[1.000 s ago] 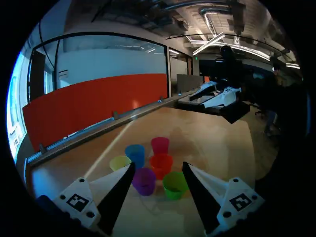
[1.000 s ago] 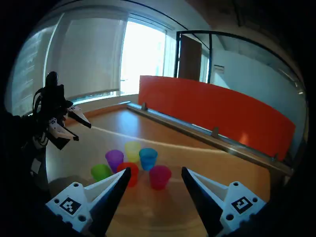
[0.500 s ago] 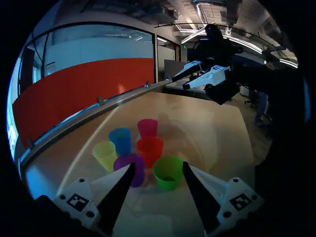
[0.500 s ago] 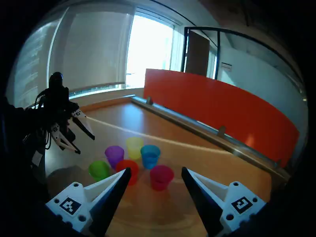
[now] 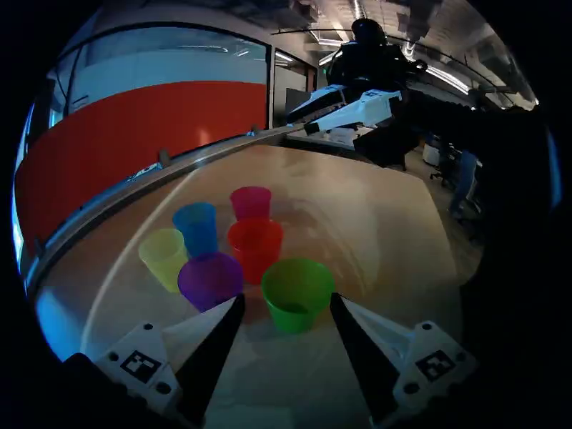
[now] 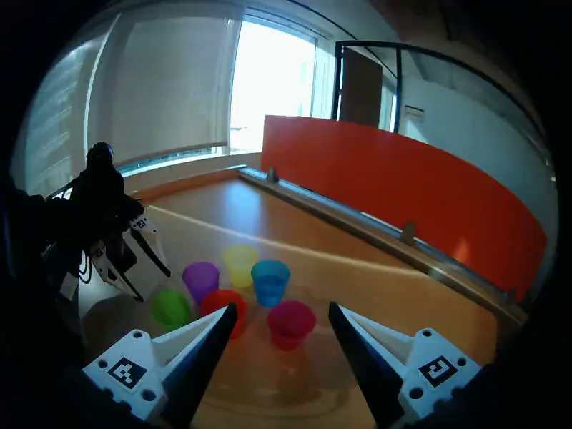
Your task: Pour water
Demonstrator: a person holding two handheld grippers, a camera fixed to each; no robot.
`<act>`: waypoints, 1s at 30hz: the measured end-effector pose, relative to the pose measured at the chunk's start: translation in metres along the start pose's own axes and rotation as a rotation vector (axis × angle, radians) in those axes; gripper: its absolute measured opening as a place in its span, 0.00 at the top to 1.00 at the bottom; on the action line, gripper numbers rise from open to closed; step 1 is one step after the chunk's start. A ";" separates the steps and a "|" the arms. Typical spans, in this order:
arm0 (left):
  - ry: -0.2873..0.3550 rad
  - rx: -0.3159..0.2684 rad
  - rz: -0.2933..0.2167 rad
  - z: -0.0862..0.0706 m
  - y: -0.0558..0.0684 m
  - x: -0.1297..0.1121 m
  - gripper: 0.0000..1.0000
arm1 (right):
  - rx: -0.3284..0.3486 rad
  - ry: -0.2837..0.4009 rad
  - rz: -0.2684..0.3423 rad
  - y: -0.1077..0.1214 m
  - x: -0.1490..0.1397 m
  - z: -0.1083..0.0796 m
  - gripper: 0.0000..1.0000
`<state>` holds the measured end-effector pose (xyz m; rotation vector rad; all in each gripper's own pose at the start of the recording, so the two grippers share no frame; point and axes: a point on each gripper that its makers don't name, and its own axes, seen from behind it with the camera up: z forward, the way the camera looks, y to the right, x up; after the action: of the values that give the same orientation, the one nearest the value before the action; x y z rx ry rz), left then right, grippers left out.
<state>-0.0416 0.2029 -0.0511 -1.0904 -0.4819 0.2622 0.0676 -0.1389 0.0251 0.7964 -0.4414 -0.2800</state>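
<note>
While the left gripper and right gripper hover with jaws apart, the green plastic cup looks light and squashable, best pinched gently mid-wall.

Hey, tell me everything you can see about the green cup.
The green cup looks like translucent plastic, wider at the rim than the base. It stands upright and open on the wooden table, at the near edge of the cup cluster, framed by the open fingers of the left gripper, not gripped. The purple cup and red cup stand close by. Contents unclear.
</note>
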 end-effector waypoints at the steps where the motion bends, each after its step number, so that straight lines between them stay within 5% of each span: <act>1: -0.004 -0.001 0.000 0.002 0.000 -0.002 0.12 | 0.000 -0.001 0.000 0.001 0.000 0.001 0.01; 30: -0.018 -0.025 0.029 0.042 0.007 -0.014 0.12 | 0.005 -0.023 -0.011 0.005 -0.006 0.021 0.01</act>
<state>-0.0742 0.2330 -0.0452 -1.1203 -0.4873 0.2922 0.0531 -0.1462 0.0397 0.8014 -0.4601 -0.2983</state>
